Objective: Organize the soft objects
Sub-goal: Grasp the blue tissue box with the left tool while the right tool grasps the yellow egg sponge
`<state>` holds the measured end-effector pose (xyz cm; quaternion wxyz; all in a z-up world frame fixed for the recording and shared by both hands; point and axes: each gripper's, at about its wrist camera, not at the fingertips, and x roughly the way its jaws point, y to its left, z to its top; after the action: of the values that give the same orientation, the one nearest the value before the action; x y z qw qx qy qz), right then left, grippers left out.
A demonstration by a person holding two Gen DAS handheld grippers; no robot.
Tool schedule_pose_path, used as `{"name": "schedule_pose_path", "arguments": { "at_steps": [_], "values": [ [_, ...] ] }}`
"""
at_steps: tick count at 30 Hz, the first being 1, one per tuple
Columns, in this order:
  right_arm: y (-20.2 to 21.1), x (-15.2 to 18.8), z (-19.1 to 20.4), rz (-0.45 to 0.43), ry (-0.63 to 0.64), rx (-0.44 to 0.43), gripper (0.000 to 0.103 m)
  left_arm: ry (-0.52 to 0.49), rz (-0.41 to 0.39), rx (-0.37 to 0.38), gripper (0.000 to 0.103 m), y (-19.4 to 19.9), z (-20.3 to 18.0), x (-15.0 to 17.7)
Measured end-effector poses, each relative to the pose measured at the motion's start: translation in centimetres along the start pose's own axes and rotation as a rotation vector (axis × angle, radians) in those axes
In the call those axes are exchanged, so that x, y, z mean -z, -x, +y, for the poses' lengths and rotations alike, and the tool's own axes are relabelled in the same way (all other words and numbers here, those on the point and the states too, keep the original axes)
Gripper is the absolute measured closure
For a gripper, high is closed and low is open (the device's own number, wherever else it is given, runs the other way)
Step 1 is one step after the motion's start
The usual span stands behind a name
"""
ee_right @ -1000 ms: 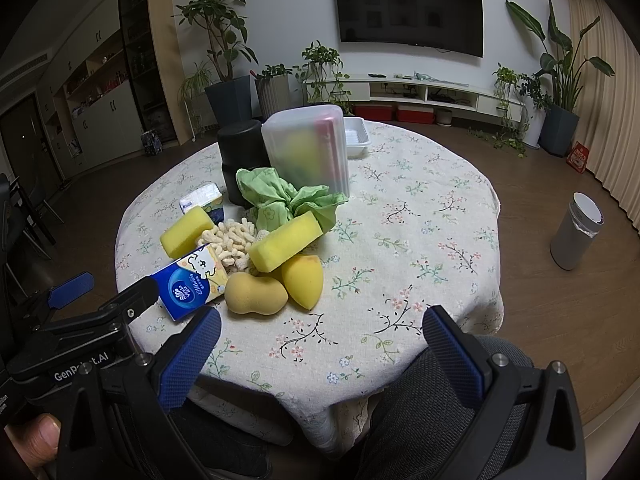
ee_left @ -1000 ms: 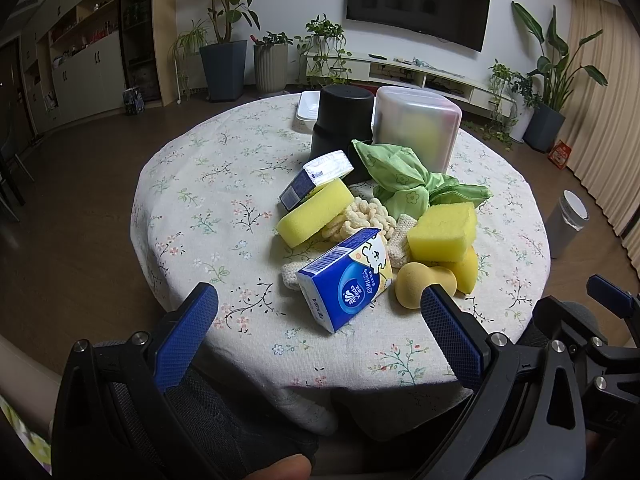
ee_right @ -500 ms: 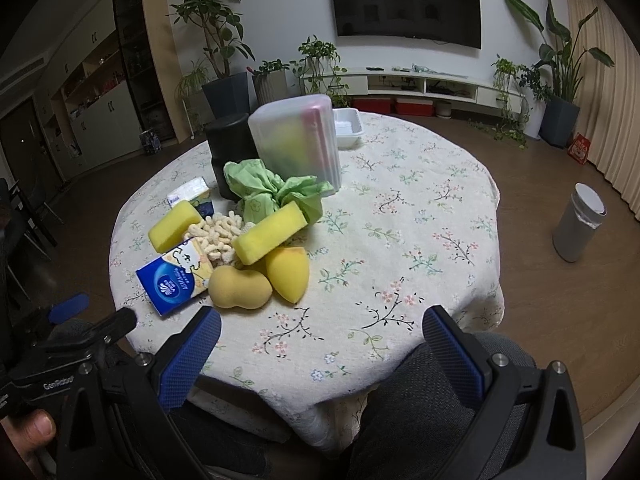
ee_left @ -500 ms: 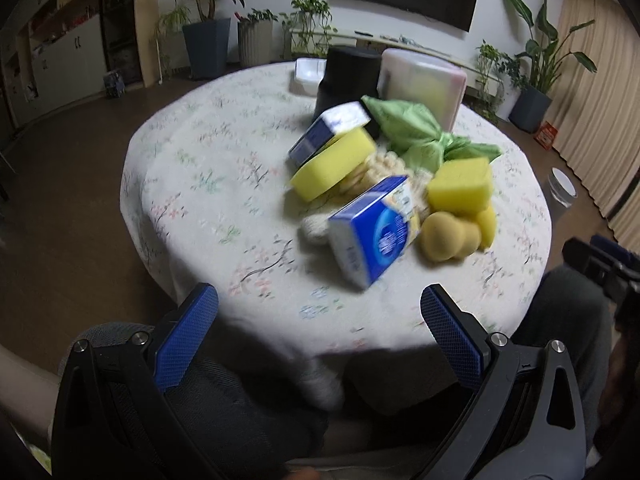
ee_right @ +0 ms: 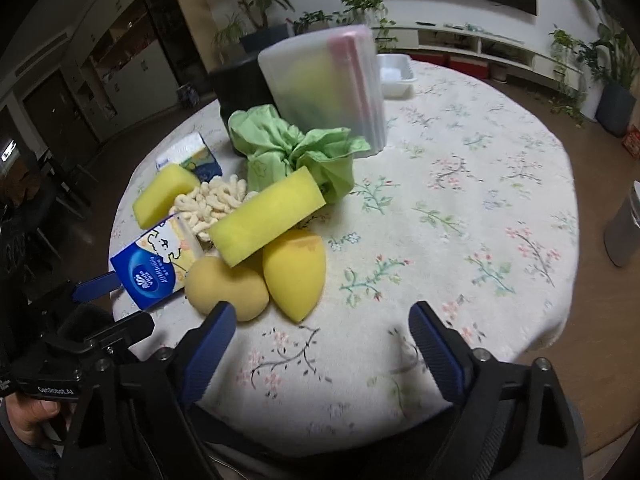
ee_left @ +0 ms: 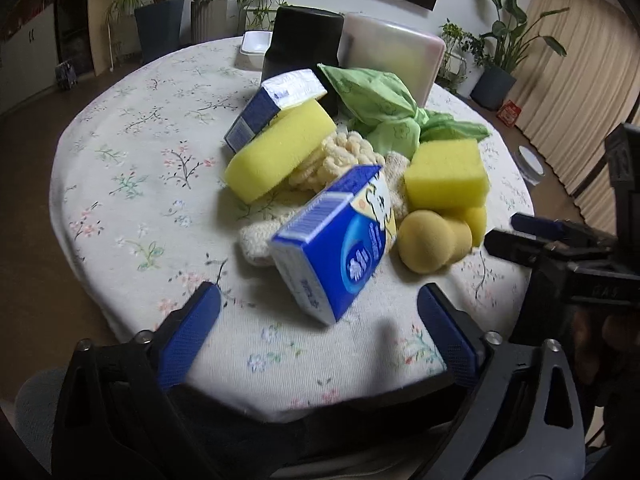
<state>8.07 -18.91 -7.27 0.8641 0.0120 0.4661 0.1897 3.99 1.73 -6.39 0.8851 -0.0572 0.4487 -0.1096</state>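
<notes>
Both hand-held grippers stand wide open and hold nothing: the left hand-held gripper (ee_left: 318,322) hangs over the bench's near edge, its blue pads just short of a tilted tissue pack (ee_left: 334,240), and the right hand-held gripper (ee_right: 320,338) hovers low over bare floral cloth, one pad close to a tan gourd-shaped sponge (ee_right: 226,286). Only the pads and black frames show; the rest of each tool is cut off by the lower border.

On the round bench (ee_right: 460,208) the soft things lie heaped around the middle. A glossy blue-and-white tissue pack leans on a cream knitted cloth (ee_left: 256,238), mostly buried beneath it. Behind, at 12 o'clock, a knobbly cream chenille piece (ee_left: 340,156) is half covered by a porous yellow block sponge (ee_left: 280,150), and a second tissue pack (ee_left: 272,106) props against that. At 2 o'clock a squarer yellow sponge (ee_left: 448,174) sits atop a yellow teardrop sponge (ee_right: 294,272), largely hidden in the left view. A crumpled green cloth (ee_right: 296,148) bunches behind, against a frosted plastic tub (ee_right: 324,84) whose contents blur to yellow-green. A black cylinder (ee_left: 304,46) and a small white tray (ee_right: 394,74) stand at the far side, partly screened.
</notes>
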Motion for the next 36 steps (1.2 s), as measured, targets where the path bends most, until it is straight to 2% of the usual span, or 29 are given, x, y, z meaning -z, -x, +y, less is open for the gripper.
{"name": "schedule_pose_path", "arguments": {
  "at_steps": [3, 9, 11, 16, 22, 25, 36],
  "values": [
    [-0.8, -0.3, 0.2, 0.017, 0.023, -0.017, 0.019, 0.016, 0.009, 0.043, 0.023, -0.5, 0.3, -0.5],
    [-1.4, -1.3, -0.3, 0.01, 0.024, -0.056, 0.021, -0.019, 0.02, 0.049, 0.025, -1.2, -0.5, -0.8],
    [-1.7, -1.2, -0.6, 0.032, 0.014, -0.086, 0.023, -0.025, 0.019, 0.072, 0.031, -1.2, -0.6, -0.8],
    [-1.2, -1.5, -1.3, 0.041, 0.009, -0.103, 0.036, -0.009, 0.019, 0.092, 0.038, -1.5, 0.0, -1.2],
    [-1.6, -2.0, -1.5, 0.074, 0.026, -0.105, 0.036, -0.037, 0.007, 0.093, 0.052, -1.5, -0.6, -1.0],
    [-2.0, -2.0, -0.7, 0.075, 0.069, -0.103, 0.036, -0.05, 0.004, 0.085, 0.064, -1.4, -0.7, -0.8],
    [-3.1, -3.3, -1.3, 0.113, 0.105, -0.111, 0.036, -0.067, -0.031, 0.055, 0.066, -1.0, -0.8, -0.9]
  ]
}}
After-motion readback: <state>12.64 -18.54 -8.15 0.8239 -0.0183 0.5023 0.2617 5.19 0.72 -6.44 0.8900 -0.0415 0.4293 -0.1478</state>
